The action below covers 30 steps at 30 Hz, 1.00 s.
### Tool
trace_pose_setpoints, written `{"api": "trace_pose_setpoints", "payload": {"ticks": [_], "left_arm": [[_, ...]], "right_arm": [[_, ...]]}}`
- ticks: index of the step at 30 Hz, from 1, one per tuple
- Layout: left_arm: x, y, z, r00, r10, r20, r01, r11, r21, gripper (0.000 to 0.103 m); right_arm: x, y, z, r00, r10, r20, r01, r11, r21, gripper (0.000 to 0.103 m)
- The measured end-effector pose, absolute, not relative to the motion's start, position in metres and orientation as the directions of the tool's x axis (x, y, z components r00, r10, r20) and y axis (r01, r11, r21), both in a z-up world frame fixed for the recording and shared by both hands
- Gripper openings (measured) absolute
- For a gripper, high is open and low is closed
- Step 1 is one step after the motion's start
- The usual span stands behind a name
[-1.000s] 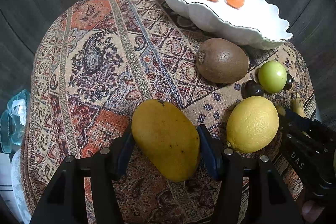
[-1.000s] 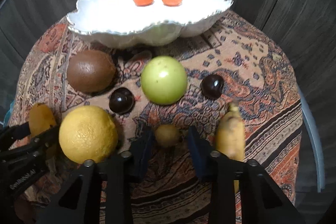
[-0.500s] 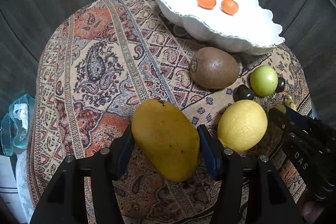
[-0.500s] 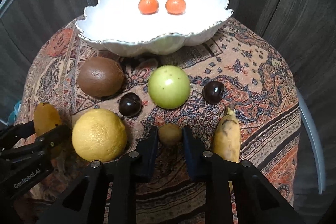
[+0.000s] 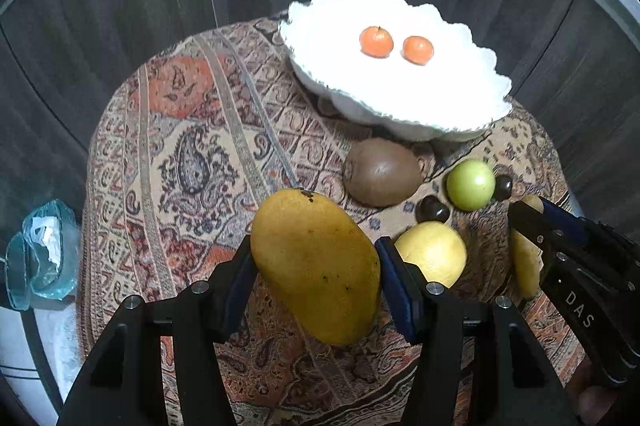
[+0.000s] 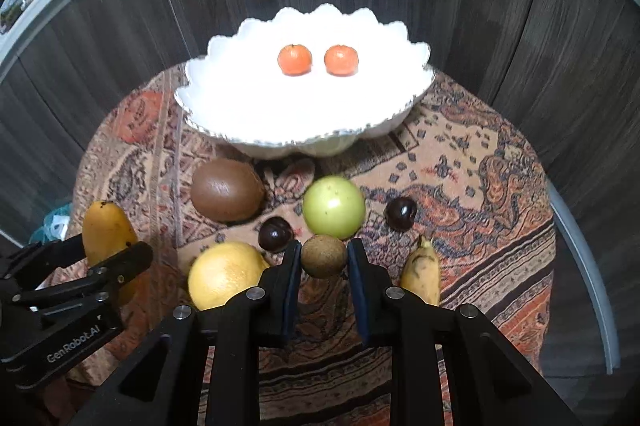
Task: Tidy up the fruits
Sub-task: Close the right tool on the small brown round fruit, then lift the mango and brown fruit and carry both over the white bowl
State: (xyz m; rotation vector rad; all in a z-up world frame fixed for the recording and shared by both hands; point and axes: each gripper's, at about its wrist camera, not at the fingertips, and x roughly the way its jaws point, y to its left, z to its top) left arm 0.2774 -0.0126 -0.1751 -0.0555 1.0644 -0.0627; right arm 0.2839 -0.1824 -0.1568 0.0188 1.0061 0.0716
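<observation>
My left gripper [image 5: 316,266] is shut on a yellow mango [image 5: 316,266] and holds it above the patterned table; the mango also shows in the right wrist view [image 6: 108,230]. My right gripper [image 6: 323,256] is shut on a small brown round fruit [image 6: 323,256] and holds it above the cloth. The white scalloped bowl [image 6: 240,118] stands at the back with two small oranges [image 6: 295,59] [image 6: 341,60] in it; the bowl also shows in the left wrist view [image 5: 320,26].
On the cloth lie a kiwi [image 6: 226,195], a green apple [image 6: 334,207], two dark round fruits [image 6: 276,234] [image 6: 400,213], a lemon [image 6: 226,275] and a small banana [image 6: 421,272]. Dark wooden panels stand behind the round table. A blue plastic bag [image 5: 40,254] lies left.
Both grippers have risen and pulled back with their fruits. My right gripper has closed on the small brown fruit and lifted it off the cloth.
</observation>
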Motion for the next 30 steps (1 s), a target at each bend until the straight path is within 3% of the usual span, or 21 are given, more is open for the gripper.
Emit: {"api": "trace_pose_setpoints", "payload": {"ticks": [30], "left_arm": [[0.353,-0.038,-0.115,0.574,-0.114,-0.811,0.112,0.992,-0.061,0.058]], "right_arm": [[0.342,-0.203,-0.097,0.649,0.064,-0.758,-0.022,0.998,0.066,0.025]]}}
